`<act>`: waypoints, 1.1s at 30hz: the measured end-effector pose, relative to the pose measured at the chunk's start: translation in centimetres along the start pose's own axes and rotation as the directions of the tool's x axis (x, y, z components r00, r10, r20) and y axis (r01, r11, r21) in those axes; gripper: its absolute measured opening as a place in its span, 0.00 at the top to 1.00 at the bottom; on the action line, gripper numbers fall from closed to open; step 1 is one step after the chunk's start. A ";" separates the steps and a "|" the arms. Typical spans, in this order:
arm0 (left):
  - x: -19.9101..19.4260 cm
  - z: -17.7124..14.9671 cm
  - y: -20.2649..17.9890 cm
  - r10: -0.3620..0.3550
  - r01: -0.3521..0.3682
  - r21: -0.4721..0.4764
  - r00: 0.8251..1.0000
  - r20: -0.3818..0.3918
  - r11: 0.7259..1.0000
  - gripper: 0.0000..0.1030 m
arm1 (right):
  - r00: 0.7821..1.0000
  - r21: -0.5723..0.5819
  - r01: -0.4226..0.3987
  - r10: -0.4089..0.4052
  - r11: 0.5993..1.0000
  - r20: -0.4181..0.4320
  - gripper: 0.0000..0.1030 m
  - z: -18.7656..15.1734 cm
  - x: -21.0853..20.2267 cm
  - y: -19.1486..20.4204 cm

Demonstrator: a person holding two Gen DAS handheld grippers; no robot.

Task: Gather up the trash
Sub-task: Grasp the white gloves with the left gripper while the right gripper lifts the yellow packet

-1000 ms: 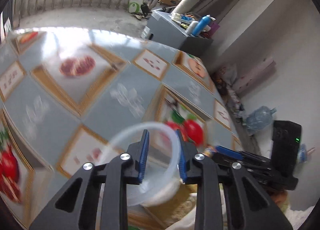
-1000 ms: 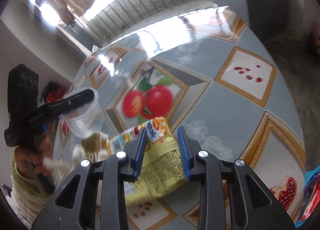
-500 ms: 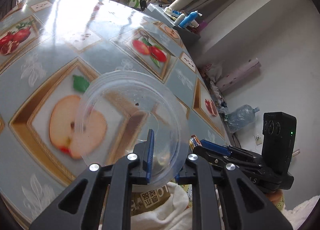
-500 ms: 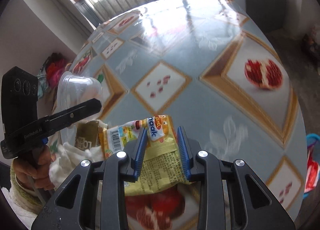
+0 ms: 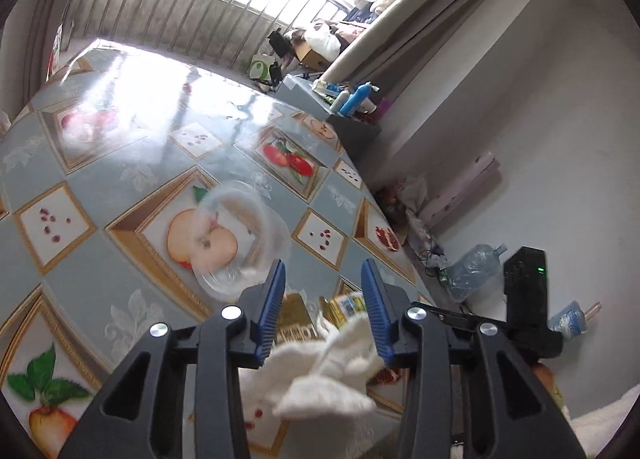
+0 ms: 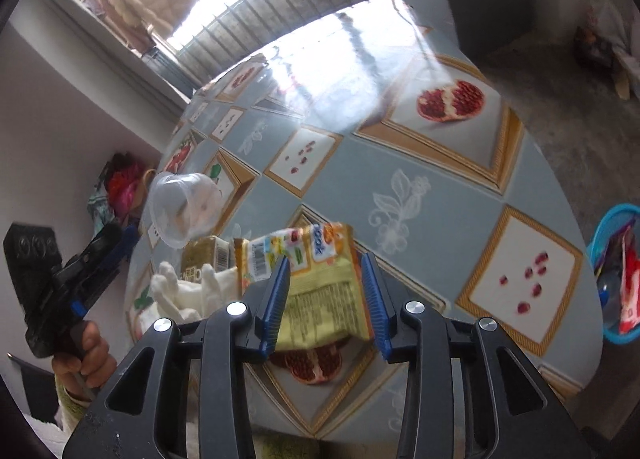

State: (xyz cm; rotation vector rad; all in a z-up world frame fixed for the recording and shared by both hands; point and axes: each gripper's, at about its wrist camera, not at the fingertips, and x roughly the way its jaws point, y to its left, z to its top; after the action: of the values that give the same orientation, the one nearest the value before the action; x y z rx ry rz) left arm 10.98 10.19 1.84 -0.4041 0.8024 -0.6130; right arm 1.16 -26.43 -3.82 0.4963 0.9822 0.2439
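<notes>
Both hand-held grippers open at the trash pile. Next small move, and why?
Probably draw the right hand-held gripper straight back. Its jaws stand open around the wrapper, which lies beside the box, tissue and cup, so it holds nothing; backing off avoids dragging the wrapper.
</notes>
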 end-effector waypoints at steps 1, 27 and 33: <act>-0.7 -0.6 -0.2 -0.012 0.012 0.000 1.000 0.000 1.000 0.63 | 1.000 0.011 0.004 -0.004 1.000 -0.005 0.64 -0.3 0.0 -0.2; 2.5 -5.7 -2.4 0.185 -0.145 0.288 0.975 -0.119 0.947 0.70 | 0.960 -0.273 0.271 -0.279 0.923 0.010 0.66 -3.1 3.8 4.9; 3.0 -6.2 -3.0 0.261 -0.208 0.362 0.960 -0.102 0.909 0.79 | 0.946 -0.323 0.314 -0.324 0.893 0.024 0.82 -3.5 4.1 5.2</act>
State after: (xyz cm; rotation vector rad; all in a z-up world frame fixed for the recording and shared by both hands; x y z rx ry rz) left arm 6.78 5.30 -2.06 0.0660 0.8498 -0.5489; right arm 0.59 -19.19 -5.80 0.0258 1.0142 0.1117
